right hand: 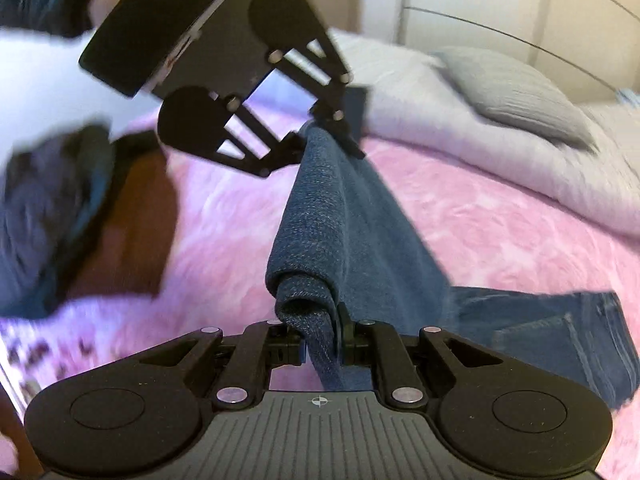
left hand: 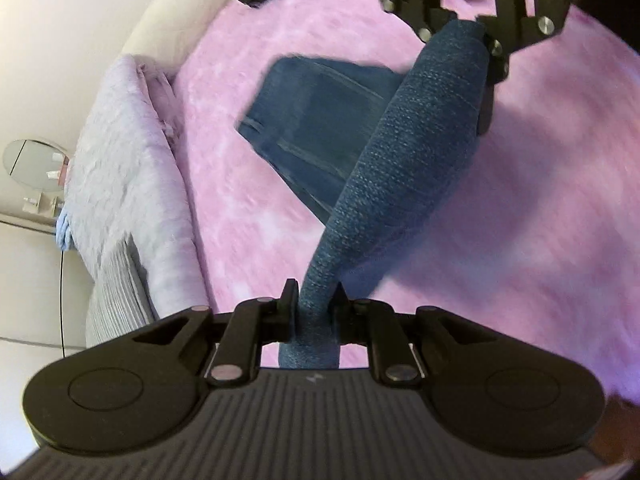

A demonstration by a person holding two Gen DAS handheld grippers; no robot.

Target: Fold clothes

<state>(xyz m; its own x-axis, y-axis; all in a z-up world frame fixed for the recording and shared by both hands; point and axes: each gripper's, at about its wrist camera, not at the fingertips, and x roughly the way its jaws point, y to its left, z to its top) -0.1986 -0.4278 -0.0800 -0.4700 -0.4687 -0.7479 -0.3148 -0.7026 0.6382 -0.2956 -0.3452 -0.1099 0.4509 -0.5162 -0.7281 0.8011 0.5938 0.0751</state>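
A pair of blue denim jeans (left hand: 412,152) hangs stretched between both grippers above a pink fluffy blanket (left hand: 256,208). My left gripper (left hand: 314,304) is shut on one end of the held edge. At the top of the left wrist view, the right gripper (left hand: 476,28) grips the other end. The rest of the jeans (left hand: 320,120) lies on the blanket below. In the right wrist view my right gripper (right hand: 320,334) is shut on bunched denim (right hand: 324,216), and the left gripper (right hand: 320,128) holds the far end. A trouser leg (right hand: 560,344) trails on the blanket at the right.
A grey pillow (right hand: 516,92) and a pale lilac cover (left hand: 120,168) lie along the bed's edge by the wall. A dark heap of clothing (right hand: 44,208) sits on a brown surface at the left. A round mirror (left hand: 34,164) stands beyond the bed.
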